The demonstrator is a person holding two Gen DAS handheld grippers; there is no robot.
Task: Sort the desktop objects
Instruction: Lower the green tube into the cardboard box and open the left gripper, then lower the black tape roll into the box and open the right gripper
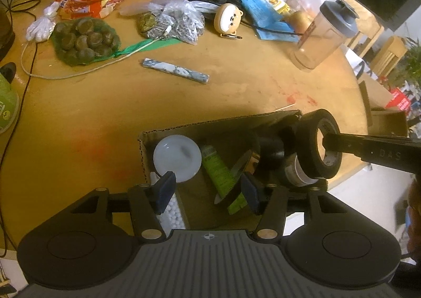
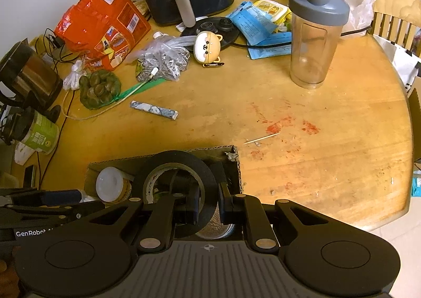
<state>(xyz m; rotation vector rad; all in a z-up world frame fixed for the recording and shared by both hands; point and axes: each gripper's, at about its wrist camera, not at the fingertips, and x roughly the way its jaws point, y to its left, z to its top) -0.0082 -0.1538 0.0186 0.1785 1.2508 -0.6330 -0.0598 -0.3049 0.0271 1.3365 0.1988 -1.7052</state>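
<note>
Black tape roll [image 2: 181,182] pinched by right gripper [image 2: 208,204], hiding box [image 2: 238,166] contents; left gripper [image 1: 208,192] apparently wide, empty

I can read little here. On the right gripper's [image 1: 326,144] black arm, seen from the left wrist, pale letters spell "DAS". From the right wrist, the left gripper's [image 2: 60,198] body at the lower left carries white lettering, "GenRobot", followed by more characters cut off by my own rig. Each wrist housing shows a small crosshair mark at its front edge. The tape roll [image 2: 175,185] has printing on its inner core, too blurred for me to make out. The orange bag [image 2: 105,21], the green tube [image 1: 219,169], the green cup [image 2: 39,136] and the blue packets [image 2: 259,25] all bear labels, but none is legible to me.
</note>
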